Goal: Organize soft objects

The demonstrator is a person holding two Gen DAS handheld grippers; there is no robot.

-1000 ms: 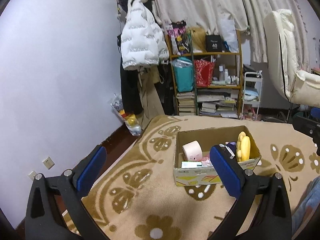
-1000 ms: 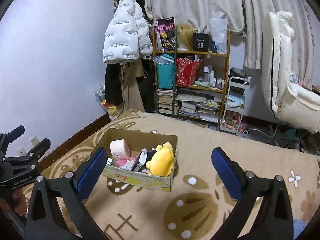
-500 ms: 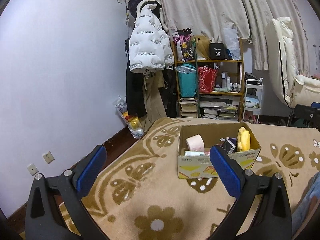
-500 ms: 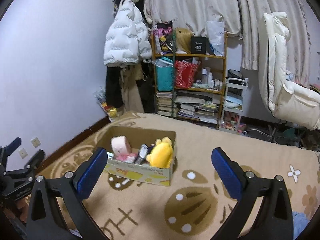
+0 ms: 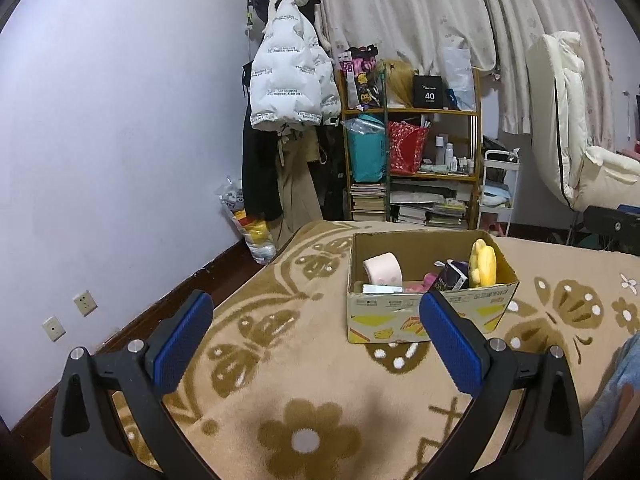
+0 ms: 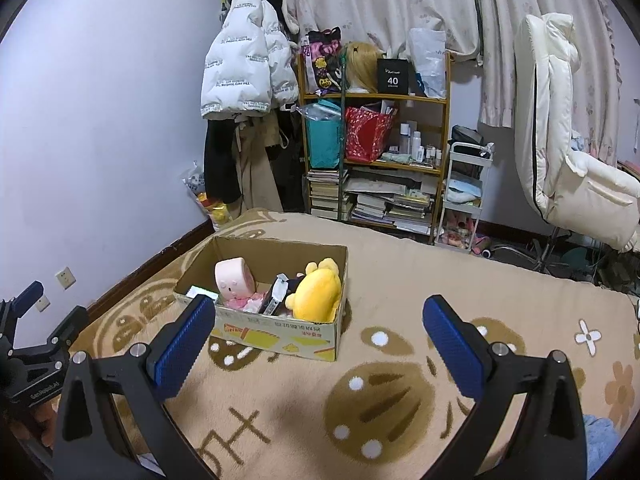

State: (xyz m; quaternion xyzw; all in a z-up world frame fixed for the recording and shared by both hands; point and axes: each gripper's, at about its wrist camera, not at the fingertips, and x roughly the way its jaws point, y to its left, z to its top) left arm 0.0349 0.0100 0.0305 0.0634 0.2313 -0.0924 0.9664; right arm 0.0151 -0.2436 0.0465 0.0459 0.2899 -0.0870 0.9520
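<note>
An open cardboard box (image 5: pixel 420 312) (image 6: pixel 280 328) stands on the beige patterned blanket. Inside it lie a yellow plush toy (image 6: pixel 318 290) (image 5: pixel 483 262), a pink cube plush (image 6: pixel 234 280) (image 5: pixel 383 268), a dark packet (image 5: pixel 452 276) and pink soft items (image 6: pixel 244 303). My left gripper (image 5: pixel 316 344) is open and holds nothing; it hovers in front of the box, on its left. My right gripper (image 6: pixel 318 346) is open too, empty, hovering in front of the box, to its right. The left gripper's body (image 6: pixel 32 360) shows at the left edge of the right wrist view.
The blanket (image 5: pixel 304 360) covers a bed that ends at a lilac wall (image 5: pixel 120 140) on the left. Beyond the bed stand a cluttered wooden shelf (image 6: pixel 376 152), hanging coats (image 5: pixel 292 80), a white cart (image 6: pixel 464 196) and a cream recliner chair (image 6: pixel 560 140).
Both views have tilted up and drawn back a little from the box. The box and its contents have stayed put; both grippers remain open.
</note>
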